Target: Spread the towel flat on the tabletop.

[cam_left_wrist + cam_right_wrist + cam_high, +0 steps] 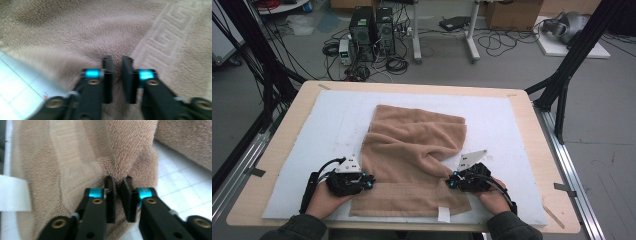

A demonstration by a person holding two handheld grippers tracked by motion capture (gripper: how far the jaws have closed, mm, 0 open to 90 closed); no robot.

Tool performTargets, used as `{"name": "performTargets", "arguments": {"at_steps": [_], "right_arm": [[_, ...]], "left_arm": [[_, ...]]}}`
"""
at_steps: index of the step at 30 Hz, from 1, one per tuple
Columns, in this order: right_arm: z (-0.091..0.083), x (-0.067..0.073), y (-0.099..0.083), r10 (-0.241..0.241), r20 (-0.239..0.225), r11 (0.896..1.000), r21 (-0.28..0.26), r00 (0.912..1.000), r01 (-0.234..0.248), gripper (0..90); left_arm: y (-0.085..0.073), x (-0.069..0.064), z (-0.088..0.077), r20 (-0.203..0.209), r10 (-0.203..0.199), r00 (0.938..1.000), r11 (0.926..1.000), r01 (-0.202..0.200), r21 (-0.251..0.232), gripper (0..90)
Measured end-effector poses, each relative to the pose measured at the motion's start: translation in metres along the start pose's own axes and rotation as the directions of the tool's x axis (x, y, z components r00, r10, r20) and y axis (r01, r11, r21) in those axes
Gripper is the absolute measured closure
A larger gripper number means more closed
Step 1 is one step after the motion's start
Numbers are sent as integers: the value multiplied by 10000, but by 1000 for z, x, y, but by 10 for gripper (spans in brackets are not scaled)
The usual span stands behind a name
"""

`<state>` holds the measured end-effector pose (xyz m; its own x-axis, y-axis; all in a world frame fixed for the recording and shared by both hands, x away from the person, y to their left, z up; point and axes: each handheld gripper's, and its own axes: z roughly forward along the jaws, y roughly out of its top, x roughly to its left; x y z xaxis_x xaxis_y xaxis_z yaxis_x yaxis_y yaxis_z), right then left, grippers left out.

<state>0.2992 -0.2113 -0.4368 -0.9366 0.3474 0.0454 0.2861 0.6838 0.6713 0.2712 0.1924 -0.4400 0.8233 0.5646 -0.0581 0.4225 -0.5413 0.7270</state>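
Observation:
A tan towel (412, 145) lies rumpled on the white mat (507, 125), its far part folded toward the near end. My left gripper (368, 184) sits at the towel's left edge near the front, and my right gripper (451, 182) at its right edge. In the left gripper view the left gripper (117, 60) is shut on a puckered bit of towel (75, 30) beside its woven border. In the right gripper view the right gripper (118, 180) is shut on a bunched fold of towel (130, 145). A white label (12, 192) hangs at the towel's hem.
The mat covers most of a wooden table (539, 150). Black frame posts (572, 55) stand at the back corners. Computer towers (372, 32) and cables lie on the floor beyond the far edge. Bare mat (180, 185) shows on both sides of the towel.

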Motion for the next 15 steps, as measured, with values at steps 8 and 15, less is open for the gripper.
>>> {"name": "performTargets", "arguments": {"at_steps": [8,15], "right_arm": [[-11,23,-7,-233,-312,9997,-45,9992,232,849],[-35,47,-1,-516,-565,9939,-1006,9971,457,661]], "left_arm": [[-11,-16,-16,284,202,9994,9998,-202,1,870],[-15,-31,-42,548,384,9978,9980,-355,-529,823]]}}
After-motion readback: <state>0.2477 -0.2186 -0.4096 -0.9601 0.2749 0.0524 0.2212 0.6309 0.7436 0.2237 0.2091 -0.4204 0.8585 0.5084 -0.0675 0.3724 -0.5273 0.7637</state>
